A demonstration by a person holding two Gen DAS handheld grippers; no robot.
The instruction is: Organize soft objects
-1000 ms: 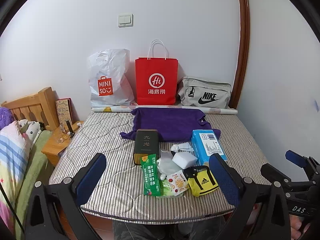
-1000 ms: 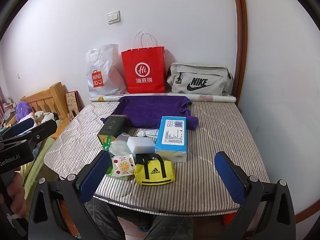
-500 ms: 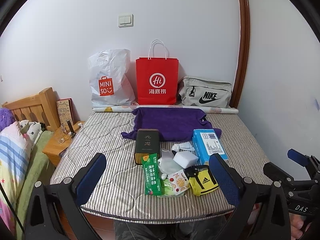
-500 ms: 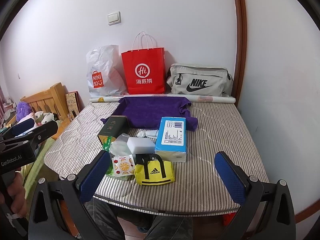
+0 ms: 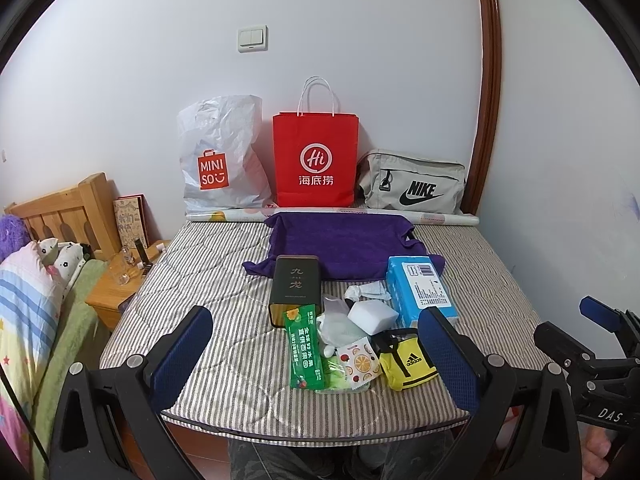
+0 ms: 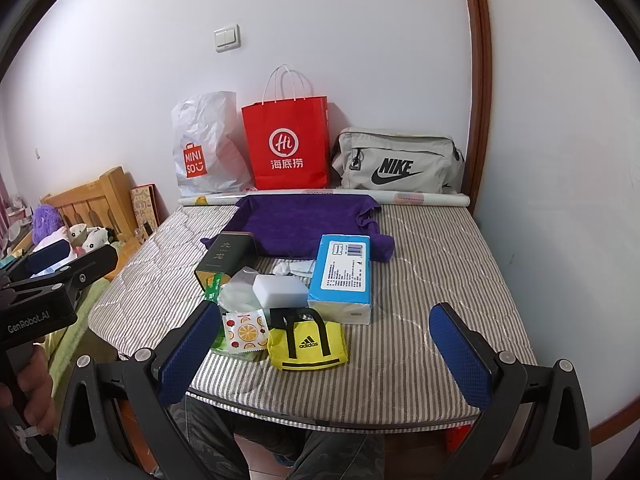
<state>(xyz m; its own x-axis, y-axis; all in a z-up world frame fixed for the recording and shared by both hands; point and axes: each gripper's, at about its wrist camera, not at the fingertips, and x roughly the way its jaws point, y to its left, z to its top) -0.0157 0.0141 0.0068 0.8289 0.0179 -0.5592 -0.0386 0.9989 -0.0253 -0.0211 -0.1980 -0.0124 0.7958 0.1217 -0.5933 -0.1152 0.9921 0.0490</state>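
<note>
A pile of small items lies near the front of the striped mattress (image 5: 208, 304): a yellow Adidas pouch (image 5: 406, 362), a white sponge block (image 5: 373, 315), a blue tissue pack (image 5: 420, 288), a fruit-print sachet (image 5: 358, 362), a green packet (image 5: 305, 346), crumpled clear plastic (image 5: 336, 320) and a dark tin (image 5: 296, 284). A purple cloth (image 5: 344, 244) is spread behind them. My left gripper (image 5: 316, 360) hovers open before the pile, holding nothing. My right gripper (image 6: 326, 354) is open too, with the Adidas pouch (image 6: 306, 340) seen between its fingers, apart from them.
Against the far wall stand a white Miniso bag (image 5: 220, 160), a red paper bag (image 5: 316, 160) and a grey Nike bag (image 5: 412, 188), with a paper roll (image 5: 440, 218) before them. A wooden nightstand (image 5: 116, 292) and another bed are left. A wall is right.
Both views have shifted only slightly, a small drift of the hand-held grippers. Nothing on the mattress has moved, and both grippers stay open.
</note>
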